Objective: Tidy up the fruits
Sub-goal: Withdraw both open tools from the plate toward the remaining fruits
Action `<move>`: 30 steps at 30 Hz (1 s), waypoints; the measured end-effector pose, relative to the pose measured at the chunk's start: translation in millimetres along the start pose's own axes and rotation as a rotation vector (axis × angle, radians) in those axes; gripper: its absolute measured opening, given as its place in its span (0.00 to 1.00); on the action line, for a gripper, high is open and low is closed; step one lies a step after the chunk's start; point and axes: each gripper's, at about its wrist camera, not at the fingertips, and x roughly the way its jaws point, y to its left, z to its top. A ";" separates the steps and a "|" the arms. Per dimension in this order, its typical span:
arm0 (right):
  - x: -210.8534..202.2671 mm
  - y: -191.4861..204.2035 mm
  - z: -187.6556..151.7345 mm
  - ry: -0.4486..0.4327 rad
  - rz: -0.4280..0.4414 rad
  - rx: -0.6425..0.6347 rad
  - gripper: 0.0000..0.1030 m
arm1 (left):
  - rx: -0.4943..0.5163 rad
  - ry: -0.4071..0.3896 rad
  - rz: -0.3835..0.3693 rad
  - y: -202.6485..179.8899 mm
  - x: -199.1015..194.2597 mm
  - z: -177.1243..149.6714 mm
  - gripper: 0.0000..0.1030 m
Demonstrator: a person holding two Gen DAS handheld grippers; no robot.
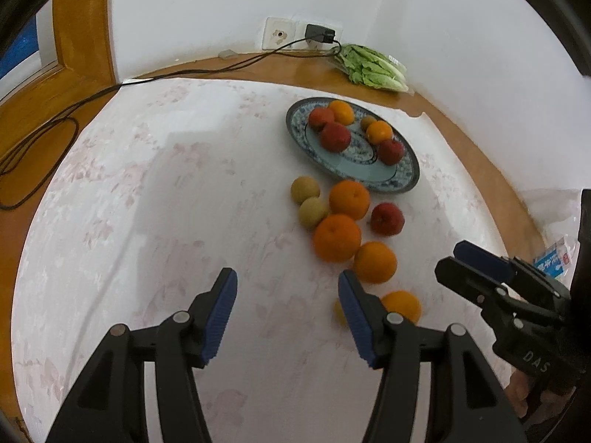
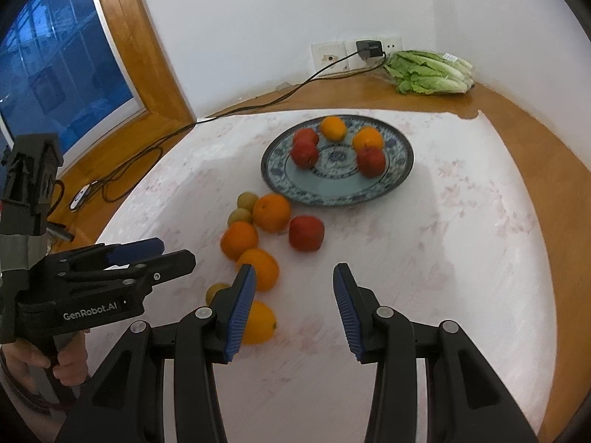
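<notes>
Several loose fruits lie in a cluster ahead of both claws on the white-clothed surface (image 2: 461, 258): oranges (image 2: 271, 212), one red apple (image 2: 306, 233) and small greenish-brown fruits (image 2: 246, 200). Beyond them sits a blue patterned plate (image 2: 332, 192) already carrying three apples and two oranges; the left wrist view also shows a small brownish fruit (image 1: 367, 122) there, which the right view hides. The right claw (image 2: 295, 310) hangs with its jaws apart and nothing between them; its left finger covers part of the nearest orange (image 2: 260, 323) and of another just ahead. The left claw (image 1: 286, 317) is likewise spread and empty, its right finger hiding part of an orange (image 1: 402, 306) and most of a yellowish fruit. Farther off, against the wall, lie bagged lettuce (image 2: 428, 74), a plugged-in charger (image 2: 369, 48) and its cable (image 2: 258, 105). The left claw's body reads "GenRobot.AI"; "DAS" shows on the right one.
</notes>
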 end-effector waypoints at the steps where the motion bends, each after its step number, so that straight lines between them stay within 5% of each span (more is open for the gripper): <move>1: 0.2 0.7 -4.0 0.002 0.004 0.011 0.44 | 0.002 0.000 0.005 0.3 -0.4 -1.6 0.59; 30: 32.7 28.3 -30.3 0.077 0.039 -0.043 0.46 | -0.045 0.026 0.042 17.2 7.1 -14.8 0.59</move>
